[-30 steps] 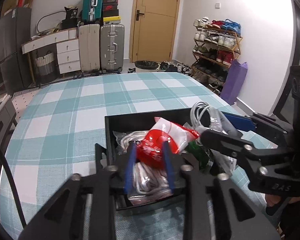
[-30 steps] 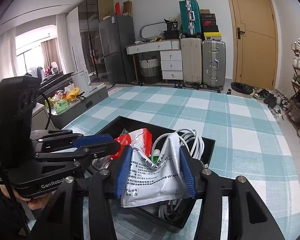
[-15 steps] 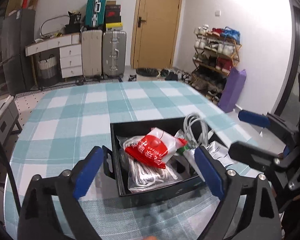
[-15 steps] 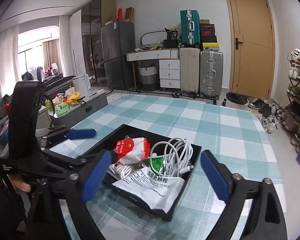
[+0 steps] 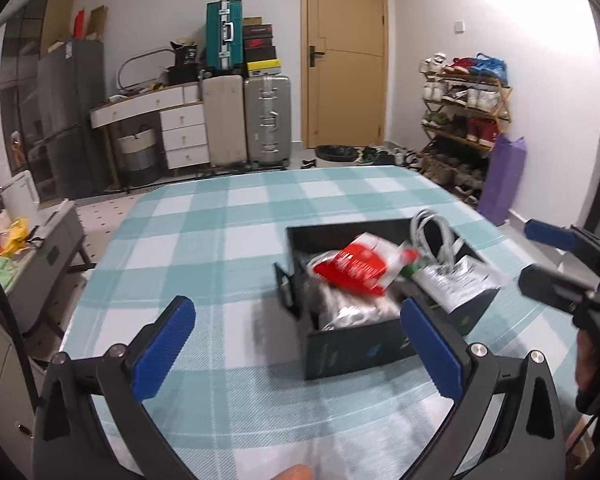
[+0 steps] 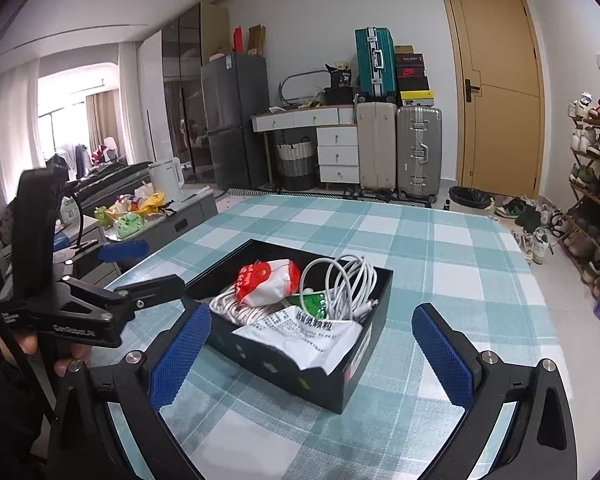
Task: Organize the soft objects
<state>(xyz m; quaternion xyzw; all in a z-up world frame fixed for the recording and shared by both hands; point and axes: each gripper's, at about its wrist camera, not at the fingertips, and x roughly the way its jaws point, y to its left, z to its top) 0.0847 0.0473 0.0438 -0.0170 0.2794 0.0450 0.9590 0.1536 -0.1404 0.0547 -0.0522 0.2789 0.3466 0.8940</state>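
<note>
A black box [image 6: 284,364] stands on the checked tablecloth and holds a red and white packet [image 6: 266,282], a white printed pouch [image 6: 308,332], a coiled white cable [image 6: 346,280] and a green packet [image 6: 314,304]. The box also shows in the left wrist view [image 5: 356,352], with the red packet [image 5: 356,266] and white pouch [image 5: 458,278] in it. My left gripper [image 5: 296,348] is open and empty, pulled back in front of the box. My right gripper [image 6: 310,354] is open and empty, just before the box's near corner.
The teal checked table [image 5: 220,240] stretches away behind the box. Suitcases [image 6: 400,148], a white dresser and a door stand at the far wall. A shoe rack [image 5: 464,120] is to the right and a low cabinet with clutter [image 6: 140,208] to the left.
Both grippers opened, letting go of the red packet and the white pouch into the box, then drew back from it. The left gripper has swung left.
</note>
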